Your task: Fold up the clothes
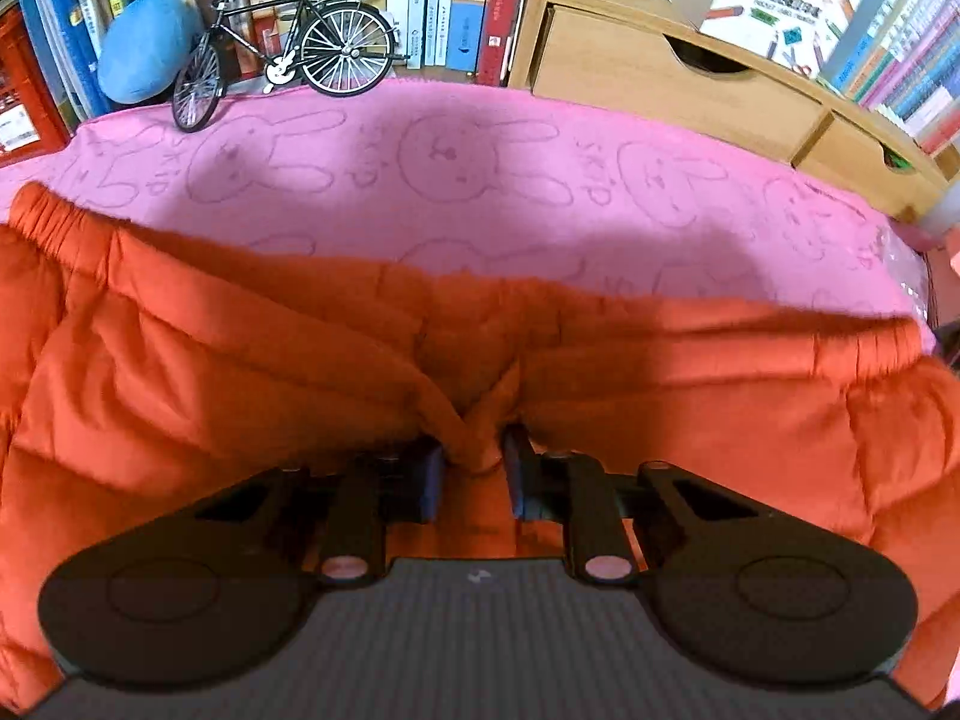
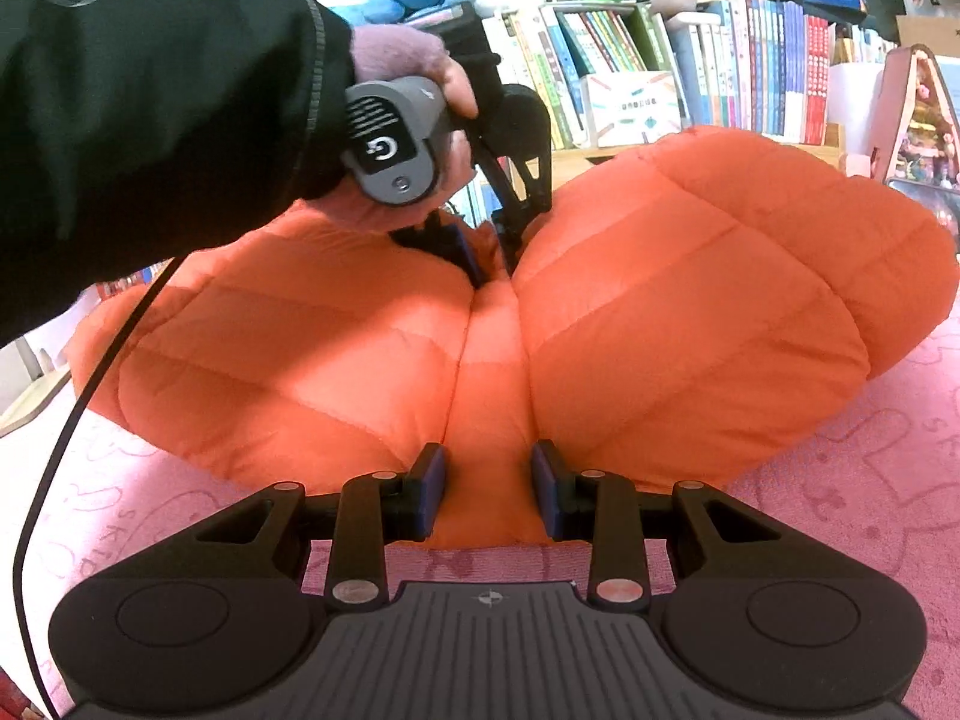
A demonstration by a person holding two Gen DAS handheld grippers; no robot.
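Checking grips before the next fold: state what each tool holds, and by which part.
Both hold the orange padded garment. The left tool pinches a bunched ridge of fabric along its middle; the right tool clamps the narrow strip between the two puffy halves at the near edge.

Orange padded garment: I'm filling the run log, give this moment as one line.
left gripper: shut on orange padded garment | right gripper: shut on garment's near edge | surface: pink blanket

Pink rabbit-print cloth (image 1: 480,192): "SKIP" repeated between rabbit faces, also along cloth edge in right wrist view (image 2: 90,540)
White book spine (image 1: 401,0) on shelf: "3 年级"
Grey gripper handle (image 2: 390,144) in person's hand: white "G" logo on black label
Other spines too small to read
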